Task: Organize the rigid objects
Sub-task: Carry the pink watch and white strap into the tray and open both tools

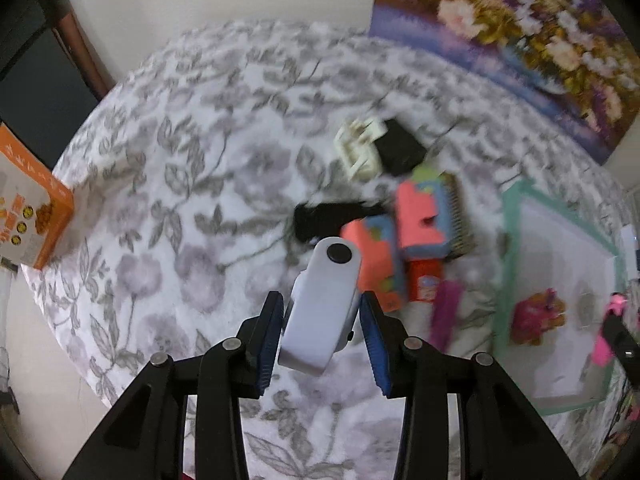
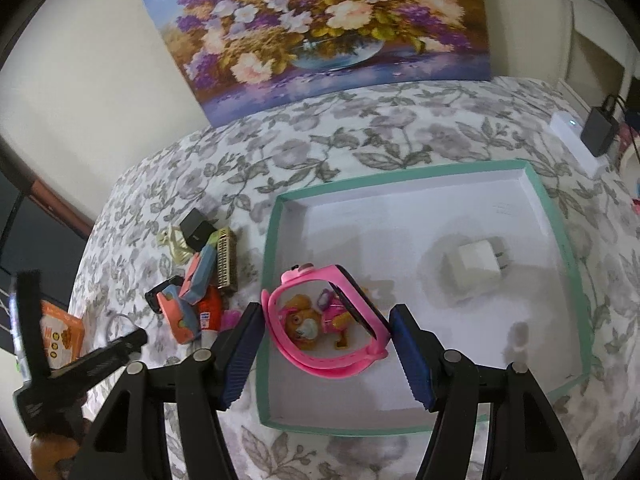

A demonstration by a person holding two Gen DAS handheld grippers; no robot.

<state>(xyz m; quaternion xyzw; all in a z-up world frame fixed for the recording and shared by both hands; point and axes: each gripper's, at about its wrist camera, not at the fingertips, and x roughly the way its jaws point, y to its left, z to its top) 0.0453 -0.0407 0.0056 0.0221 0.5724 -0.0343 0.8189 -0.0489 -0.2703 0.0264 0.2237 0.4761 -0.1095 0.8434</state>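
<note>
My left gripper is shut on a white oblong device with a black round button, held above the floral cloth. Beyond it lies a pile: salmon-and-blue blocks, a black box, a cream clip, a black item. My right gripper is shut on a pink watch band, over the teal-rimmed white tray. Beneath the band in the tray lies a pup toy. A white charger sits in the tray.
An orange box stands at the cloth's left edge. A flower painting leans on the wall behind. A black adapter and white box sit at the far right. The left gripper's arm shows left of the tray.
</note>
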